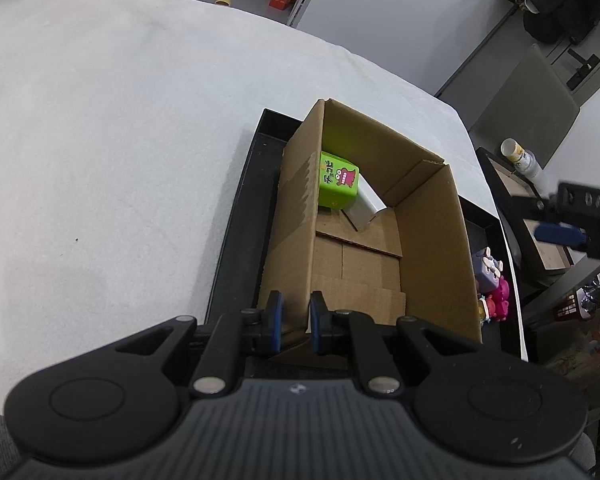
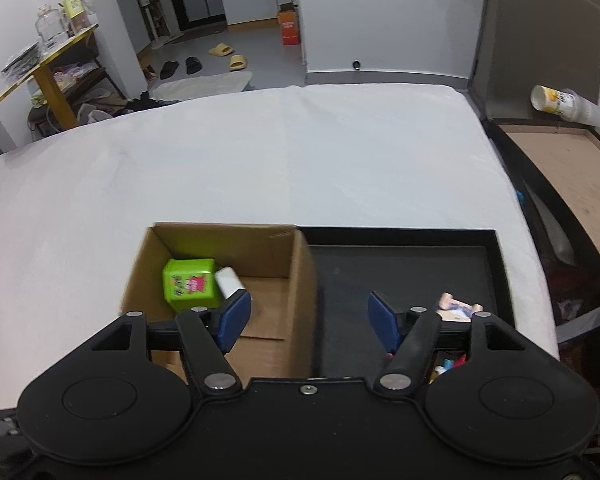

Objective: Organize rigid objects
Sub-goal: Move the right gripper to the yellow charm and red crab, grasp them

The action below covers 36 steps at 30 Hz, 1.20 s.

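Green cube-shaped toy box (image 1: 337,185) with a pink cartoon monster printed on it lies in the far corner of the open brown cardboard box (image 1: 432,236), against the left wall as the left wrist view shows it. A small white block (image 1: 366,204) leans tilted against the green cube's side, touching it. Both rest on the folded cardboard floor flaps.

The cardboard box stands inside a shallow black rectangular tray (image 2: 404,272), filling its left part in the right wrist view; the tray's dark floor to the right of the box is mostly bare. At the tray's near right end sit a few small figurines: a grey block-shaped one (image 1: 487,270) and a pink one (image 1: 499,300) just beside it, close to the box's outer wall. The right wrist view shows only the tops of them, blurred.

The left tool (image 1: 296,322) is clamped on the near wall of the cardboard box, its blue pads pressed to either side of the cardboard edge. The right tool (image 2: 310,318) stands with its jaws apart above the box's right wall and the tray, nothing between the pads.

The tray rests on a bench covered with a white cloth (image 2: 260,152).
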{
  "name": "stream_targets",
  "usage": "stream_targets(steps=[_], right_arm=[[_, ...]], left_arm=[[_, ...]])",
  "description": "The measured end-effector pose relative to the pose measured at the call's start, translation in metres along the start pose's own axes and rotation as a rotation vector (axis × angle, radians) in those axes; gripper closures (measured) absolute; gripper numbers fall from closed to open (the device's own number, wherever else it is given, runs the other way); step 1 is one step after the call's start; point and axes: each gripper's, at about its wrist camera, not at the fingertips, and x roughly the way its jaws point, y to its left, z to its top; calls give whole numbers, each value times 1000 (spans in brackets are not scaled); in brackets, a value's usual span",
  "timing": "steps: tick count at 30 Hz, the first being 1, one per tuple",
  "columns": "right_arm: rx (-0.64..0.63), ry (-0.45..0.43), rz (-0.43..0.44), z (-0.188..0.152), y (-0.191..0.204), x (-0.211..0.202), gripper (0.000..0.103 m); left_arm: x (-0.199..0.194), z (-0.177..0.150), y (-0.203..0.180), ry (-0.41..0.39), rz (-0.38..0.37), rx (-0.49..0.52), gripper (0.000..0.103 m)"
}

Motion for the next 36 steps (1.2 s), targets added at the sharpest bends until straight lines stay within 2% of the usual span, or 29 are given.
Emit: stream_targets(steps=[7, 12, 17, 20, 30, 36], right_arm=[[66, 36, -6, -13, -34, 2, 33], [42, 44, -54, -24, -49, 7, 32], [69, 66, -62, -36, -67, 13, 32], [68, 86, -62, -42, -76, 20, 25], [-18, 151, -36, -60, -105, 40, 24], [-83, 160, 25, -69, -114, 49, 24]], left_arm=[[0, -1, -2, -2, 9, 5, 90], [0, -1, -3, -2, 12, 7, 90], [1, -1, -5, -1, 20, 14, 90], [1, -1, -6, 0, 24, 11, 90], [2, -1, -12, -4, 51, 22, 90], [3, -1, -13, -1, 61, 13, 90]])
